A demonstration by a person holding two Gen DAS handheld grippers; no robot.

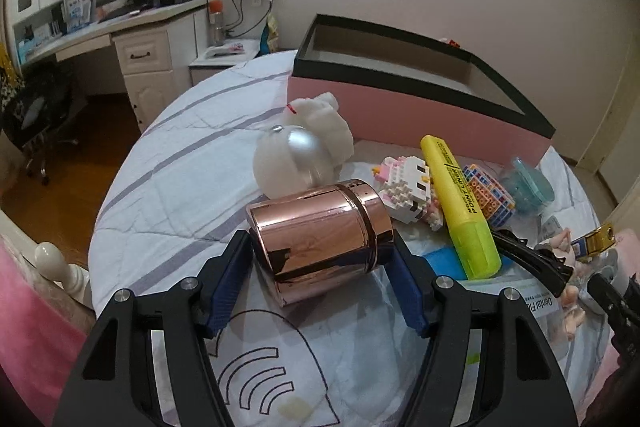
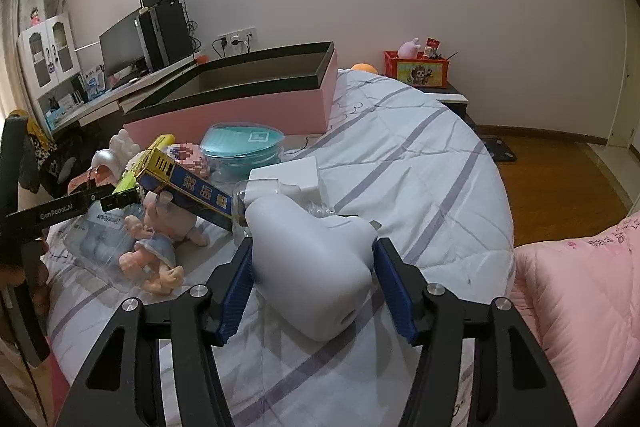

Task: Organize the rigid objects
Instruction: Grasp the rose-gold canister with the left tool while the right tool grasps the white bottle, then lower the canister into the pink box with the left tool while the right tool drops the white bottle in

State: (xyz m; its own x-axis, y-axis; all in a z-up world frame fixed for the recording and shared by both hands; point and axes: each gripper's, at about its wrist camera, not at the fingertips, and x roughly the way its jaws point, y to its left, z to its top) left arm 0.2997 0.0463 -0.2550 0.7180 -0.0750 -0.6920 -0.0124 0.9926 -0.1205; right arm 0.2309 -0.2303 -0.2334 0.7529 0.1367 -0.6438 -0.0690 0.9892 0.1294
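A rose-gold metal canister (image 1: 320,239) lies on its side on the bed. My left gripper (image 1: 320,267) has its blue pads on both sides of the canister, closed on it. A grey-white handheld device (image 2: 316,259) lies on the quilt, and my right gripper (image 2: 314,275) is closed on its body. A pink box with a black rim (image 1: 416,83) stands open and empty behind the pile; it also shows in the right wrist view (image 2: 248,95).
Between the grippers lie a yellow highlighter (image 1: 460,203), a block toy (image 1: 408,187), a colourful cube (image 1: 490,199), a white figurine (image 1: 320,131), a teal case (image 2: 242,147), a blue-gold carton (image 2: 188,187) and small dolls (image 2: 156,251). A pink quilt (image 2: 580,287) lies right. A desk (image 1: 100,27) stands left.
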